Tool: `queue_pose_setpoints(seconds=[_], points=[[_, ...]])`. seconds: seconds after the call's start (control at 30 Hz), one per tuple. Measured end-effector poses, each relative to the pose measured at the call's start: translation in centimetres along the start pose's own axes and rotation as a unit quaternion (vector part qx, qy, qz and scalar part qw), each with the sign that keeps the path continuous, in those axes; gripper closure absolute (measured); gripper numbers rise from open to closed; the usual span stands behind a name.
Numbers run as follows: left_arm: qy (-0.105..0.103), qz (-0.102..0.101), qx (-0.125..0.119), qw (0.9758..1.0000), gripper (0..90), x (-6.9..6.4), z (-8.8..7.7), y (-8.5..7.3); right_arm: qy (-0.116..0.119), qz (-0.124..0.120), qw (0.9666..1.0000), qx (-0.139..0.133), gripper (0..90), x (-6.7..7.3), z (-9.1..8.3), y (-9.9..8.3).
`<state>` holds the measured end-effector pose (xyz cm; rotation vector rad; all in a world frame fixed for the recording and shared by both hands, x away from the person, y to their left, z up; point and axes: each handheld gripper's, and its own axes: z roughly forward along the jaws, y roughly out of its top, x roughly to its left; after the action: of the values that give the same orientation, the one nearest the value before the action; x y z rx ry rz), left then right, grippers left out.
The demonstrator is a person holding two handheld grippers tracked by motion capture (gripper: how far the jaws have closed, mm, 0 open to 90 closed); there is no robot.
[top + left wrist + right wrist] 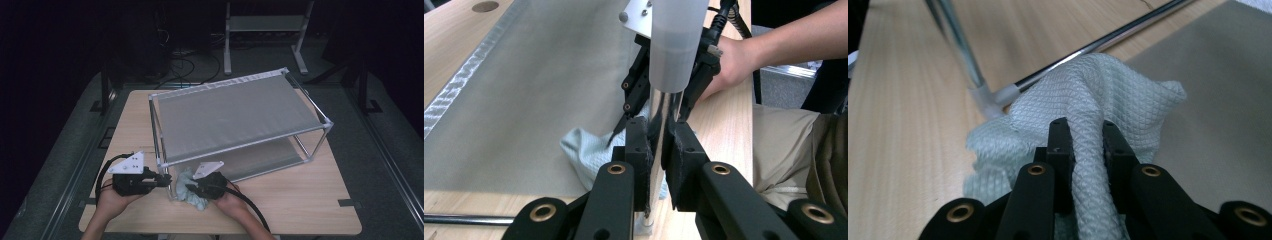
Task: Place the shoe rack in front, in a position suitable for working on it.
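Note:
A crumpled pale green cloth (pixel 196 202) lies on the wooden table at the front left corner of a two-tier metal rack (pixel 240 112). My right gripper (pixel 189 188) is shut on a fold of this cloth (pixel 1108 90); in the right gripper view the fold runs up between the two jaws of the right gripper (pixel 1087 145). My left gripper (pixel 167 179) is shut on the rack's front left upright post (pixel 665 102), with the shiny tube pinched between the pads of the left gripper (pixel 658 150). Behind the post, the cloth (pixel 584 150) rests partly on the lower grey shelf.
The rack's top shelf (pixel 280 75) and lower shelf (pixel 1228 100) are grey fabric on a thin metal frame. A corner joint (pixel 988 102) and bottom rod sit just beyond the cloth. Bare table (pixel 300 200) lies to the front right.

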<state>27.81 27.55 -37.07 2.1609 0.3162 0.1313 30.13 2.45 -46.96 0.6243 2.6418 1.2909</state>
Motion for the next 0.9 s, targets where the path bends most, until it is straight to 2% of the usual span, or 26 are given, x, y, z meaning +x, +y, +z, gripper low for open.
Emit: queue_pose_setpoints(seconds=[0.17, 0.23, 0.3, 0.37, 0.47, 0.5, 0.6, 0.63, 0.73, 0.8, 0.9], points=[[-0.002, -0.001, -0.003, 1.0, 81.1, 0.1, 0.0, -0.1, -0.026, 0.012, 0.9995, 0.011, 78.3, -0.3, -0.2, 0.0], [-0.003, -0.003, -0.005, 1.0, 81.1, 0.1, 0.0, -0.1, -0.029, 0.011, 0.9995, 0.011, 78.3, -0.2, -0.1, 0.0], [-0.005, -0.008, -0.012, 0.9999, 81.0, 0.1, 0.0, -0.3, -0.028, 0.009, 0.9995, 0.007, 78.2, 0.7, 0.8, 0.6], [-0.004, -0.008, -0.011, 0.9999, 81.1, 0.2, -0.1, -0.3, -0.032, 0.002, 0.9995, 0.006, 78.2, 0.9, 0.9, 0.7], [-0.004, -0.008, -0.011, 0.9999, 81.1, 0.2, -0.1, -0.3, -0.037, 0.007, 0.9992, 0.012, 78.2, 0.5, 0.7, 0.6], [-0.004, -0.009, -0.012, 0.9999, 81.0, 0.2, -0.1, -0.3, -0.05, 0.022, 0.9984, 0.015, 78.2, -0.2, 0.2, 0.2], [-0.003, -0.008, -0.011, 0.9999, 81.0, 0.2, 0.0, -0.2, -0.05, 0.026, 0.9983, 0.01, 78.1, -0.6, 0.1, 0.2], [-0.004, -0.008, -0.009, 0.9999, 81.0, 0.3, 0.0, -0.2, -0.047, 0.031, 0.9983, 0.011, 77.9, -0.2, 0.4, 0.4], [0.003, -0.011, -0.009, 0.9999, 81.1, 0.4, -0.2, -0.4, -0.038, 0.023, 0.999, 0.005, 77.8, 0.3, 0.9, 0.6], [0.007, -0.013, -0.011, 0.9998, 81.1, 0.5, -0.5, -0.6, -0.041, 0.015, 0.999, 0.003, 77.8, 0.6, 1.3, 0.8], [0.009, -0.015, -0.012, 0.9998, 81.0, 0.6, -0.5, -0.6, -0.049, 0.035, 0.9981, 0.004, 77.4, -0.3, 1.0, 0.6]])
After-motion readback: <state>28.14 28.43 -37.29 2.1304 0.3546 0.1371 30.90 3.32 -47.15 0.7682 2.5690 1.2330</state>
